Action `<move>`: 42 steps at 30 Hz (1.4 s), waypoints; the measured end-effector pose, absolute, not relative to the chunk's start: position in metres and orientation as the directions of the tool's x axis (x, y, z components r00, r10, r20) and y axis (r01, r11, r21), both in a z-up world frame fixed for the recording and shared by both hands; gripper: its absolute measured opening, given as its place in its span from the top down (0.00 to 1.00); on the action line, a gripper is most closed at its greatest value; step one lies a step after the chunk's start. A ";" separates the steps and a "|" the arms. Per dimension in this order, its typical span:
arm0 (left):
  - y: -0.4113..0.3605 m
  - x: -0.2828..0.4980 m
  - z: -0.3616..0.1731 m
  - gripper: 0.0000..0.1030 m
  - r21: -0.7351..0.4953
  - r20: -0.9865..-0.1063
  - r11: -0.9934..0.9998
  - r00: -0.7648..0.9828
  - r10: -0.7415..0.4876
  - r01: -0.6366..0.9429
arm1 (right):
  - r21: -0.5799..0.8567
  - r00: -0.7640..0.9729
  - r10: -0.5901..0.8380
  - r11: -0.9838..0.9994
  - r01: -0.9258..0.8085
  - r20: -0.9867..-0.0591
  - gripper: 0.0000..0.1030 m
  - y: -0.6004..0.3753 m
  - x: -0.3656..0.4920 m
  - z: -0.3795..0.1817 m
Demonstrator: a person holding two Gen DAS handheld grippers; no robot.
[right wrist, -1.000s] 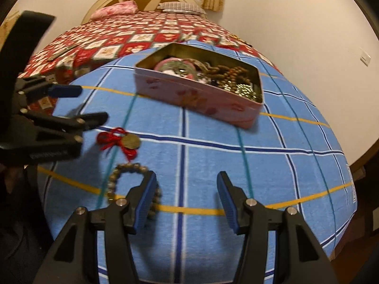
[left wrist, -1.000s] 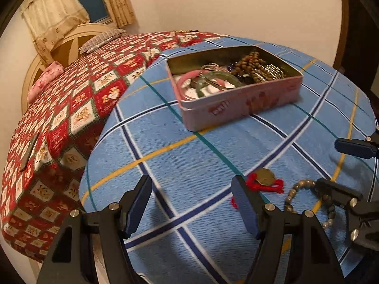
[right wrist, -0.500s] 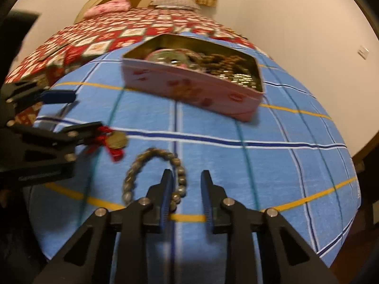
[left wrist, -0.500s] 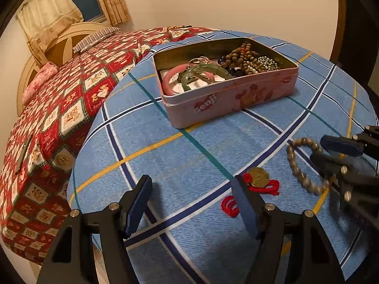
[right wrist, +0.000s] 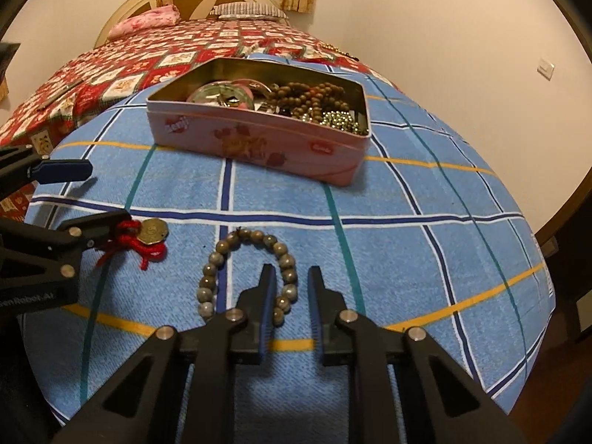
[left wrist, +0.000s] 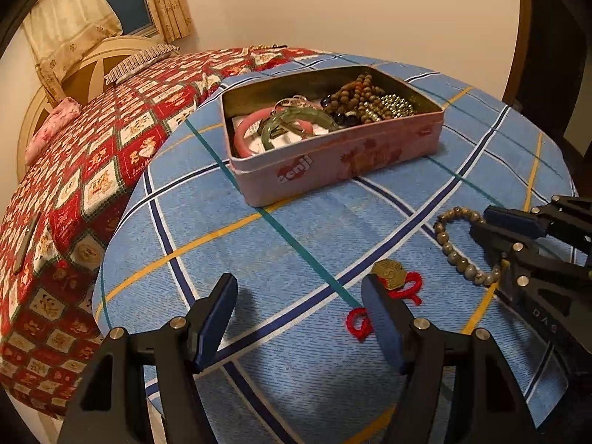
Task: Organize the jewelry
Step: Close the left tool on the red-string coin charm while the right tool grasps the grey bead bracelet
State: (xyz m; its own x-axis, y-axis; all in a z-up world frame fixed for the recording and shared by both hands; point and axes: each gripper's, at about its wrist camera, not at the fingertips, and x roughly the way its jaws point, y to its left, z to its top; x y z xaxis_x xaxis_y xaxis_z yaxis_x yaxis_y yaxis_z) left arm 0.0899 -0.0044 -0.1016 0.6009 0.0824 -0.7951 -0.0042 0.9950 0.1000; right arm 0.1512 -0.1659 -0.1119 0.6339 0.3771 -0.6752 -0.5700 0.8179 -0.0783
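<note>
A grey-brown bead bracelet [right wrist: 229,244] lies on the blue checked cloth; it also shows in the left wrist view [left wrist: 453,251]. My right gripper [right wrist: 290,277] is narrowly open, its fingers straddling the bracelet's right side without gripping it. A brass coin pendant on red cord [left wrist: 388,272] lies just past my left gripper [left wrist: 298,296], which is wide open and empty; the pendant shows in the right wrist view [right wrist: 150,231] too. A pink tin [left wrist: 351,155] holds bangles and bead strings.
The round table's cloth [left wrist: 259,244] ends at the left beside a bed with a red patterned quilt [left wrist: 92,170]. A wall and dark door frame [left wrist: 547,55] stand behind the table.
My right gripper narrowed from wide open and moved over the bracelet's right side. The left gripper stayed open and shifted slightly toward the pendant.
</note>
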 end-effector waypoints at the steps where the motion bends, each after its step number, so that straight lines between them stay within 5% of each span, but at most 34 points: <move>1: -0.005 0.090 -0.102 0.32 0.101 -0.797 0.995 0.598 0.081 0.001 | -0.077 0.634 0.378 0.818 -0.570 -0.675 0.81 -0.166 0.151 -0.112; 21: -0.016 0.090 -0.106 0.33 0.060 -0.811 0.997 0.584 0.025 0.040 | -0.064 0.629 0.388 0.817 -0.573 -0.674 0.86 -0.169 0.149 -0.113; 24: -0.016 0.093 -0.110 0.58 0.028 -0.815 0.998 0.579 -0.011 0.058 | -0.073 0.633 0.384 0.816 -0.573 -0.672 0.87 -0.168 0.149 -0.113; 26: -0.019 0.093 -0.109 0.92 0.020 -0.816 0.996 0.577 -0.034 0.087 | -0.074 0.633 0.385 0.815 -0.575 -0.672 0.87 -0.168 0.148 -0.112; 42: -0.013 0.085 -0.070 0.95 0.020 -0.758 0.994 0.650 -0.054 0.105 | -0.041 0.659 0.433 0.817 -0.575 -0.616 0.90 -0.178 0.141 -0.094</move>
